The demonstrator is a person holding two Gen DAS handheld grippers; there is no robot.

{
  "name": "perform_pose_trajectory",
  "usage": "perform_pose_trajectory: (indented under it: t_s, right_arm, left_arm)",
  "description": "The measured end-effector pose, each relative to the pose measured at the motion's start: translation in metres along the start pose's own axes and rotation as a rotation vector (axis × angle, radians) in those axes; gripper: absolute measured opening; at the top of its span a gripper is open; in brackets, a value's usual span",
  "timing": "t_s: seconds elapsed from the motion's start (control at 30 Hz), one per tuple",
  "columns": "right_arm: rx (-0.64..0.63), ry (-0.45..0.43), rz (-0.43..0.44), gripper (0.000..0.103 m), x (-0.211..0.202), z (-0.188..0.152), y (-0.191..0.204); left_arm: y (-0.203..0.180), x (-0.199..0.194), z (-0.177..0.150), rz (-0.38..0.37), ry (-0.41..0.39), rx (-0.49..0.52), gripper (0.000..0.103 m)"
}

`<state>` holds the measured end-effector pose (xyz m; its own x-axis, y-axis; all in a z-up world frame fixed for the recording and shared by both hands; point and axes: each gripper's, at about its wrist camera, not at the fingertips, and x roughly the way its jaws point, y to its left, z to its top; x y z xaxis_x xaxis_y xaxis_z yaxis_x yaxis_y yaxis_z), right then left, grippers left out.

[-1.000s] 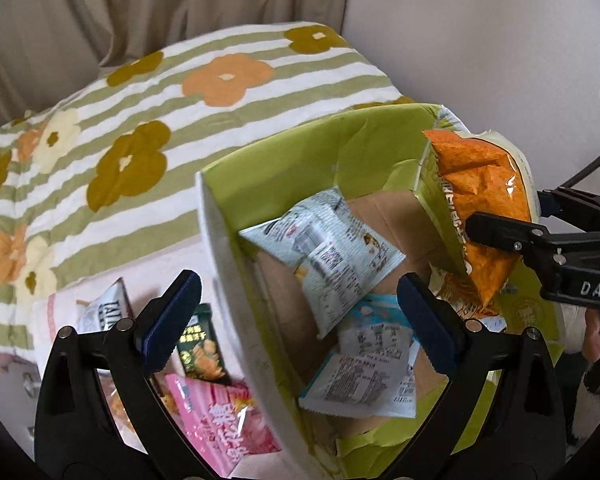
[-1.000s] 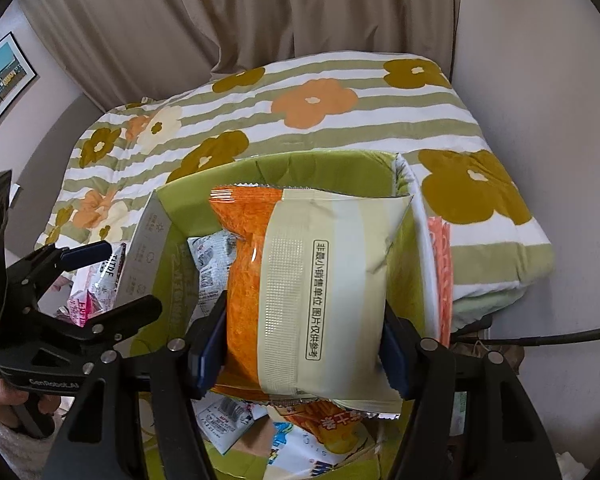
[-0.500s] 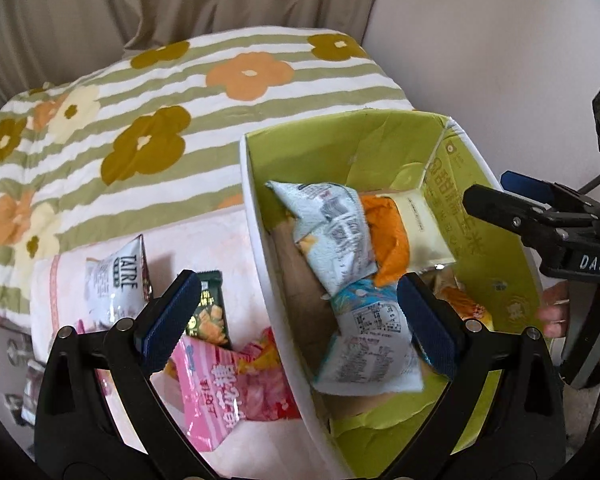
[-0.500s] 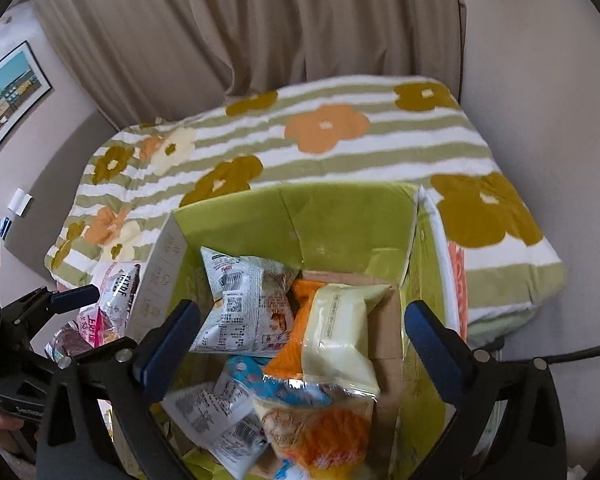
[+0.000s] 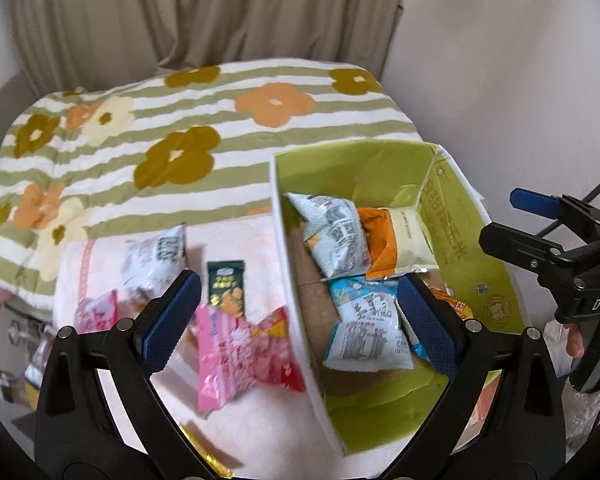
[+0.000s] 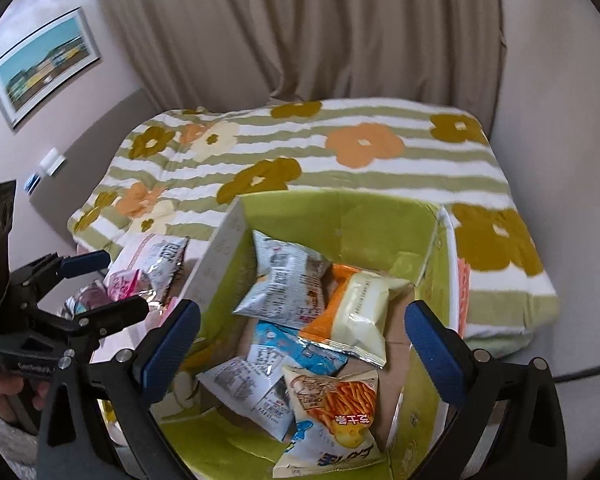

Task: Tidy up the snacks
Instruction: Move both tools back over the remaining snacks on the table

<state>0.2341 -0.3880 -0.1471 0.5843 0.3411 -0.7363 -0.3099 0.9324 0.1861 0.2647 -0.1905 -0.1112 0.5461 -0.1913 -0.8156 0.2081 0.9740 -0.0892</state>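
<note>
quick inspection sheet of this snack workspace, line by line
surface: striped floral blanket with a pale pink cloth on it
job's things: green box holds several packets, orange-and-cream bag among them; pink packet, dark green packet and others lie outside
clutter: nothing seen
grippers: left gripper open, empty; right gripper open, empty, over the box
cables: black cable at the right
surroundings: beige curtain, framed picture

"DAS" is printed on the right gripper [image 5: 540, 227]; packet lettering is blurred.
</note>
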Motion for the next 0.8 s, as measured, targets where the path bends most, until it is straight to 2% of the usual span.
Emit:
perform_pose_trajectory:
  t_s: [0.3, 0.43, 0.63, 0.8]
  right_arm:
    - [-0.102, -0.036, 0.156, 0.102, -0.013, -0.001, 0.048]
    - [-0.153, -0.018, 0.183, 0.102, -0.009, -0.007, 0.073]
    - [-0.201, -0.034, 0.201, 0.102, -0.009, -0.019, 0.117]
    - [-0.198, -0.067, 0.186, 0.102, -0.009, -0.031, 0.162]
  left_arm:
    - [0.039, -0.046, -0.035, 0.152, -0.004, -0.069, 0.098]
    - [0.068, -0.065, -0.055, 0.214, -0.006, -0.116, 0.098]
    - [0.113, -0.085, -0.080, 0.255, 0.003, -0.159, 0.098]
    - [0.162, -0.083, -0.103, 0.241, 0.039, -0.188, 0.098]
